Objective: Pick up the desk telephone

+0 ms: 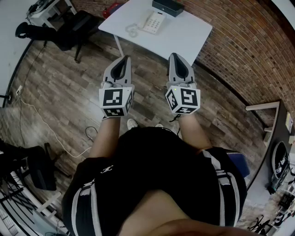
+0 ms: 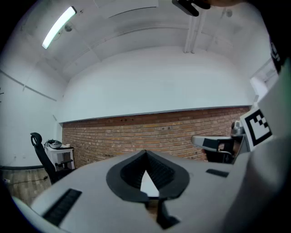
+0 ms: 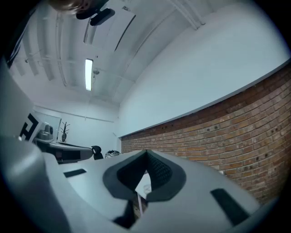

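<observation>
Hanging closed and empty, left gripper (image 1: 123, 60) and right gripper (image 1: 178, 57) sit well short of the desk telephone (image 1: 153, 22): likely light, rigid, slick plastic, best clamped across its base.

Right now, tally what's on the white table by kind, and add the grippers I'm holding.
desk telephone: 1
dark box: 1
grippers, both with jaws shut and empty: 2, the left gripper and the right gripper
Total: 4
</observation>
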Demonstrator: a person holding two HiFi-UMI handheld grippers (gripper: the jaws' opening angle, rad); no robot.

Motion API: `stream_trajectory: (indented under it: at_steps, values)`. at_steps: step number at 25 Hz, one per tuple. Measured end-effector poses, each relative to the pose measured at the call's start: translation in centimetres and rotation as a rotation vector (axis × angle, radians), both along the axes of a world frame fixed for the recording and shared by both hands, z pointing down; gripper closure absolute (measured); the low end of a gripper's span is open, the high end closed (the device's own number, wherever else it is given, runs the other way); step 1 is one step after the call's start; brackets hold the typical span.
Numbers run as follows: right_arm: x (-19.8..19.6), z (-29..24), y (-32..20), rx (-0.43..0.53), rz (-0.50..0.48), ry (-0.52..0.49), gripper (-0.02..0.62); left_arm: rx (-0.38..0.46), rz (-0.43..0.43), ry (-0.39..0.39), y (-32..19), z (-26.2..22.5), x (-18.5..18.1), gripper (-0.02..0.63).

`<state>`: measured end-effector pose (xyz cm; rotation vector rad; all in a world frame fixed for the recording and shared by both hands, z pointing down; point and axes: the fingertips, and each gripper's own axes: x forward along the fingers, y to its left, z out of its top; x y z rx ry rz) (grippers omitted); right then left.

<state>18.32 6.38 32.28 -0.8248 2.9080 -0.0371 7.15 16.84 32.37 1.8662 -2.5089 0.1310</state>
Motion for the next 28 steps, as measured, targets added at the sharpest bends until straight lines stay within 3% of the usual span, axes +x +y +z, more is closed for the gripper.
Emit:
stream_trajectory:
  at_steps: [6,14,20,28]
  values:
    - [-0.8,-0.4,0.8,-0.026,-0.009,-0.036,0.597,0.017,-0.006,0.045,0.7,-0.1,-1.5,0.604]
    - [-4.4,-0.2,2.6,-0.014,-0.012,-0.010,0.597,0.033,0.036,0.052,1.6,-0.5,-4.3,0.604]
    - [-8.0,-0.8,3.6,0.037,0.025,0.008,0.595,0.063,0.074,0.082,2.7,-0.7,-7.7,0.604]
    - [-9.4,-0.4,5.5,0.044,0.068,0.003,0.595,0.074,0.121,0.094,4.6,0.0,-9.7,0.604]
